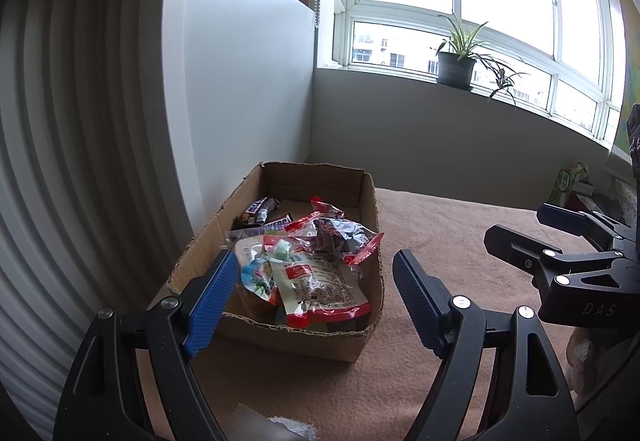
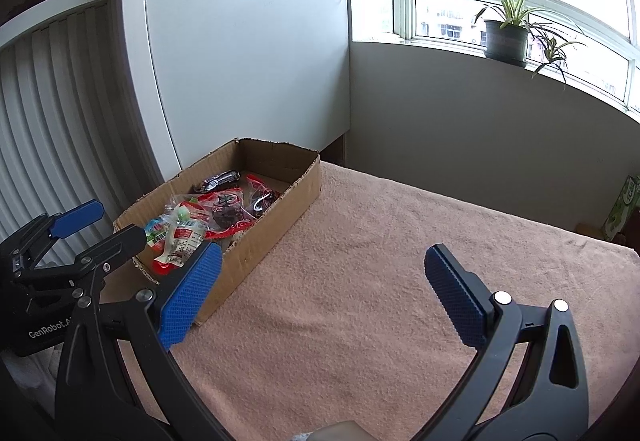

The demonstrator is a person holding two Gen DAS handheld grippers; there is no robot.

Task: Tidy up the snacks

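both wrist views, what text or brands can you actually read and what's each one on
"SNICKERS", partly covered, on the brown bar wrapper in the cardboard box.
"DAS", cut off, on the right gripper body.
"GenRobot.A", cut off, on the left gripper body.
Print on the white and red snack pouch: too small to read.
Green carton: blurred, unreadable.

Snacks (image 2: 208, 219) fill cardboard box (image 2: 276, 217); right gripper (image 2: 320, 293) seemingly empty.
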